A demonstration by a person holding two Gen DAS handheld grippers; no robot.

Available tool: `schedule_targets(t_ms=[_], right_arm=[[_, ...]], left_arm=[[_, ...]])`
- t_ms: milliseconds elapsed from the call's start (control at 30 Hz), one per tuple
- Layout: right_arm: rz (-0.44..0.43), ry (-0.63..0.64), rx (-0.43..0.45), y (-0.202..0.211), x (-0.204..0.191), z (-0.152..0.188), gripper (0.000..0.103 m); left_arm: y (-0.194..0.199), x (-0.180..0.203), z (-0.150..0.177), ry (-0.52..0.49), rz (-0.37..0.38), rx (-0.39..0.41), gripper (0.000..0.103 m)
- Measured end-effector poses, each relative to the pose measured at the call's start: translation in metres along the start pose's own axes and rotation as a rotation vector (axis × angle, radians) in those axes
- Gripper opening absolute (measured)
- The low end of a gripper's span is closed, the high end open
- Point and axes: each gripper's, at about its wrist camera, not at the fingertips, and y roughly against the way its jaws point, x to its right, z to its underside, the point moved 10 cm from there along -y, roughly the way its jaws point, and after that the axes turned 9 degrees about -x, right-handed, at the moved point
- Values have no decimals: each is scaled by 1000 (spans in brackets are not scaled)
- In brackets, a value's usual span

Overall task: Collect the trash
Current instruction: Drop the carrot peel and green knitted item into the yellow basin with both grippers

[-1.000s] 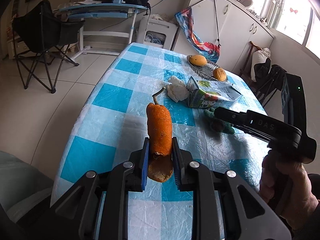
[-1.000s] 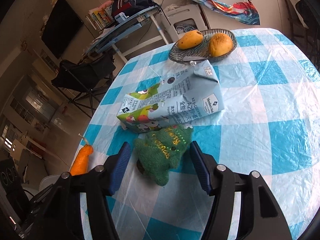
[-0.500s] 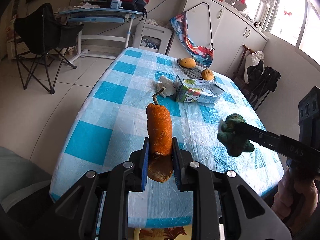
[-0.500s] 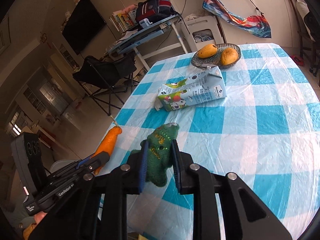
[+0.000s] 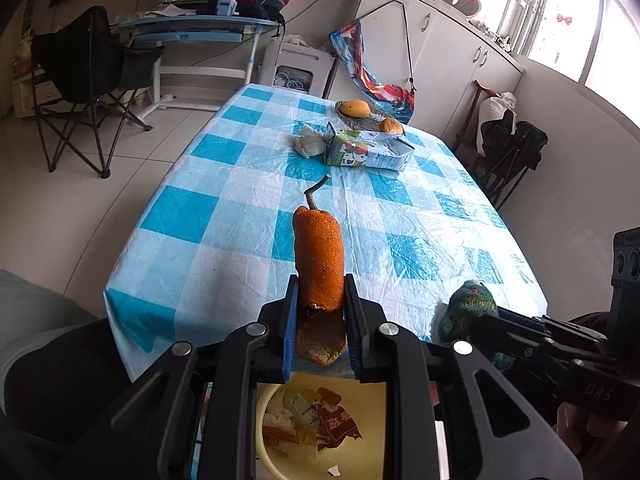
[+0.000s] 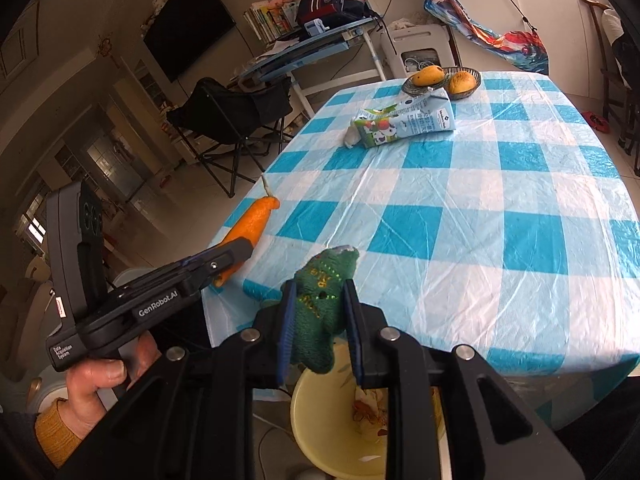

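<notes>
Orange peel (image 5: 319, 264) in left gripper (image 5: 319, 322)

My left gripper (image 5: 320, 320), matt black plastic with blue ribbed pads (image 5: 291, 328), pinches a rough, grainy orange peel (image 5: 320, 264). My right gripper (image 6: 318, 332) squeezes a fuzzy green knitted toy (image 6: 320, 308) with glittery lettering. The tablecloth (image 6: 460, 208) is glossy, wrinkled plastic film. The carton (image 6: 404, 126) is smooth printed card. The bin (image 6: 320, 428) below is smooth yellow plastic holding crumpled paper (image 5: 308, 412).
</notes>
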Motion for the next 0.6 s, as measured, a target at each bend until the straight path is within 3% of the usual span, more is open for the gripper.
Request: schedule_targets(t_ms=[267, 600], right_arm=[[26, 6, -67, -3, -3, 34, 26], [34, 12, -85, -2, -6, 45, 27]], left_arm=[[12, 7, 20, -18, -5, -14, 20], [18, 23, 38, -70, -7, -28, 20]])
